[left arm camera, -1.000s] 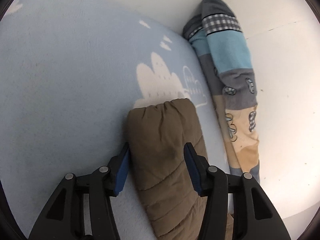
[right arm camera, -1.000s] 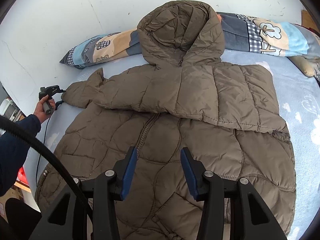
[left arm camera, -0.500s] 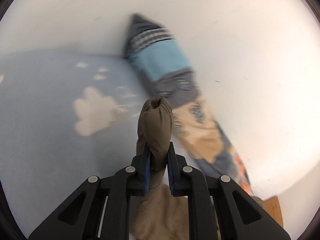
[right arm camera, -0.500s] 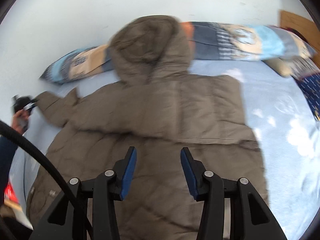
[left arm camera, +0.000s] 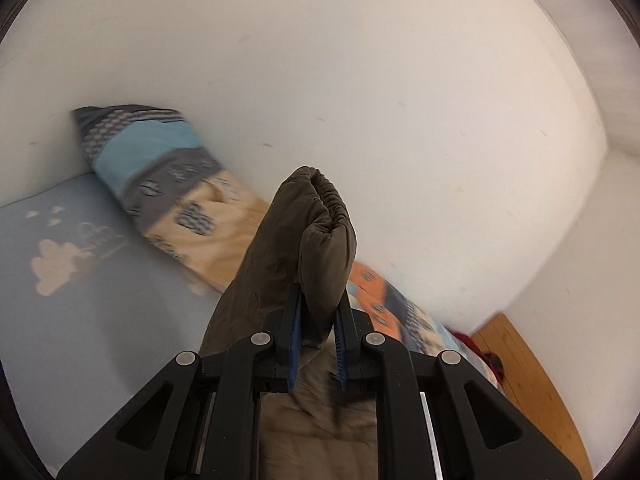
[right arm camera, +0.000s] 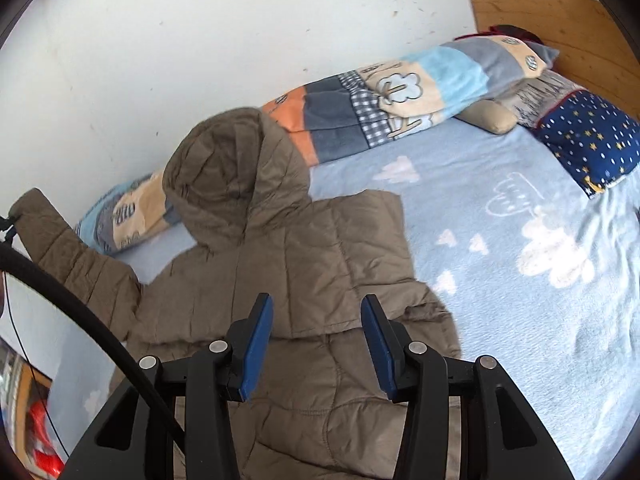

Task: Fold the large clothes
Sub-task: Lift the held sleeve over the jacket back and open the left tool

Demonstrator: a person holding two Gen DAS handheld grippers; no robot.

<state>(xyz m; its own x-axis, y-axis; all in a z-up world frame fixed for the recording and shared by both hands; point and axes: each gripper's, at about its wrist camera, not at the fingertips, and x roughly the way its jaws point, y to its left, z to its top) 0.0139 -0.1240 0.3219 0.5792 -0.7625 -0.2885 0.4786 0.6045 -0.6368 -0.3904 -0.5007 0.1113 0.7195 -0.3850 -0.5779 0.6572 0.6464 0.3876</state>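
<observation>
A brown quilted hooded jacket (right arm camera: pixel 304 280) lies on the light blue bed, hood toward the wall, one sleeve folded across its chest. My left gripper (left arm camera: pixel 317 304) is shut on the cuff end of the other sleeve (left arm camera: pixel 316 232) and holds it lifted above the bed. That raised sleeve (right arm camera: pixel 68 248) shows at the left of the right wrist view. My right gripper (right arm camera: pixel 316 312) is open and empty, hovering above the jacket's middle.
A long patchwork pillow (right arm camera: pixel 380 104) lies along the white wall (left arm camera: pixel 360 80). A navy starred cushion (right arm camera: pixel 592 144) and a wooden headboard (right arm camera: pixel 560 24) are at the right. A black cable (right arm camera: pixel 80 320) crosses the left. The blue cloud blanket (right arm camera: pixel 520 272) spreads to the right.
My left gripper closed on the sleeve cuff and lifted it off the bed, swinging right. My right gripper moved up over the jacket, staying open.
</observation>
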